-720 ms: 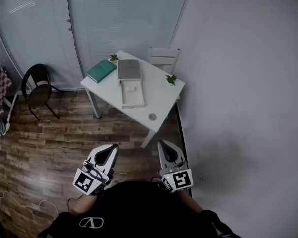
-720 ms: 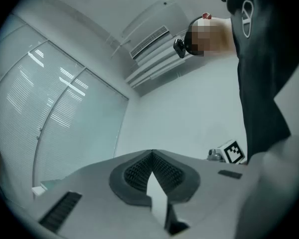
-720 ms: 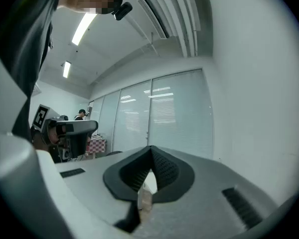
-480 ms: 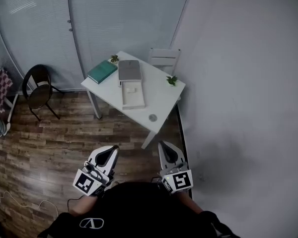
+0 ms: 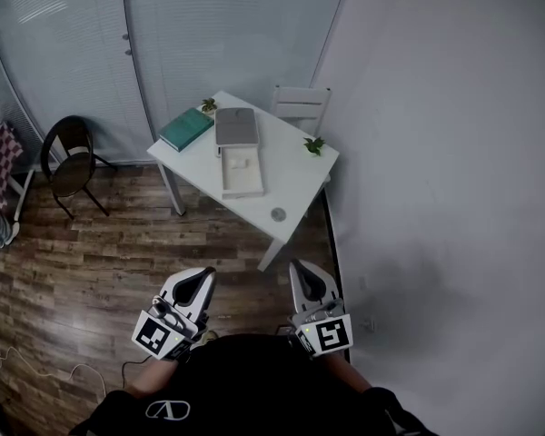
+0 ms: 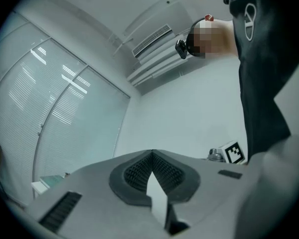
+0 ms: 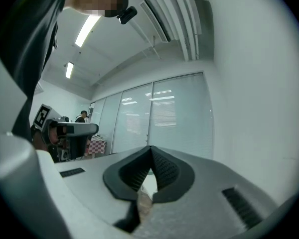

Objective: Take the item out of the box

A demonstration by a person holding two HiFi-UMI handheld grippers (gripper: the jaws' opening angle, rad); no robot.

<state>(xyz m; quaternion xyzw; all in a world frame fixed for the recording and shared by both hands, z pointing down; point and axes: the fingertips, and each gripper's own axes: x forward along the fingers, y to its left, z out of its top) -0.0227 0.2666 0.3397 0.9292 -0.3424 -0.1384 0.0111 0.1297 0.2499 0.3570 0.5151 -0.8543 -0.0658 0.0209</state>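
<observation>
White table [image 5: 295, 189] well apart from grippers; open box [image 5: 242, 173] on table, untouched. Left gripper [image 5: 203, 272], right gripper [image 5: 299, 267]: jaws together, empty. Step seems approach; next: reach table, open jaws.

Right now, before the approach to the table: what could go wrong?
1. The left gripper and right gripper are both shut and well short of the table; they must open before reaching the item.
2. The open box looks unsecured; it may slide or lift with the item.
3. The small round object near the table's front edge could get knocked off.
</observation>
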